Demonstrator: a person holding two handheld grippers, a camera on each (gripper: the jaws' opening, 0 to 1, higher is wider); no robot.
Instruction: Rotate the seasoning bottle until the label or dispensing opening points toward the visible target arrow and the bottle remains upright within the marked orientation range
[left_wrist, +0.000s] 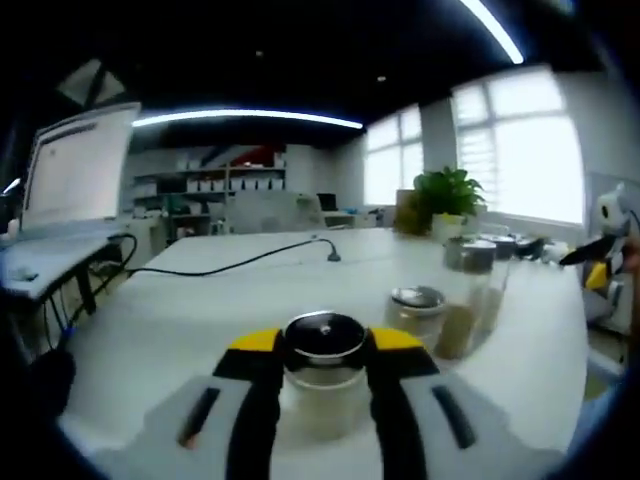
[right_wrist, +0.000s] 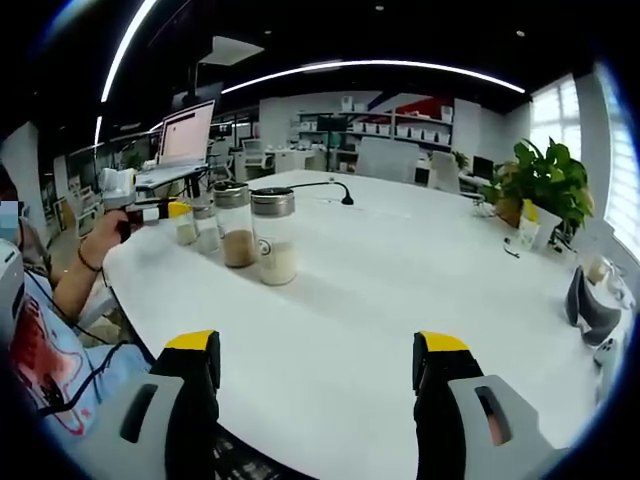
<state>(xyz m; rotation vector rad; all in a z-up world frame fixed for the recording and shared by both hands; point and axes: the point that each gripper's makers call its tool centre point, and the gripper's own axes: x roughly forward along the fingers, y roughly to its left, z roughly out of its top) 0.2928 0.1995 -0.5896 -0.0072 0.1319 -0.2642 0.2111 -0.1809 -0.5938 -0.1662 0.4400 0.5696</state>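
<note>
A glass seasoning bottle (left_wrist: 323, 375) with a chrome lid stands upright on the white table (left_wrist: 200, 320), holding pale powder. My left gripper (left_wrist: 323, 350) is shut on it, one yellow-tipped jaw on each side. Three more chrome-lidded bottles trail off to the right, the nearest one (left_wrist: 418, 312) close by. The right gripper view shows the same row from the other end, the closest bottle (right_wrist: 274, 235) with white powder. At the row's far end is the held bottle (right_wrist: 184, 228), with a hand (right_wrist: 98, 240) beside it. My right gripper (right_wrist: 316, 350) is open over bare table.
A black cable (left_wrist: 240, 262) runs across the table's far side. A potted plant (left_wrist: 448, 195) stands at the far right corner, also in the right gripper view (right_wrist: 545, 180). A laptop (right_wrist: 187, 133) sits on a side desk. A grey object (right_wrist: 590, 305) lies near the table's right edge.
</note>
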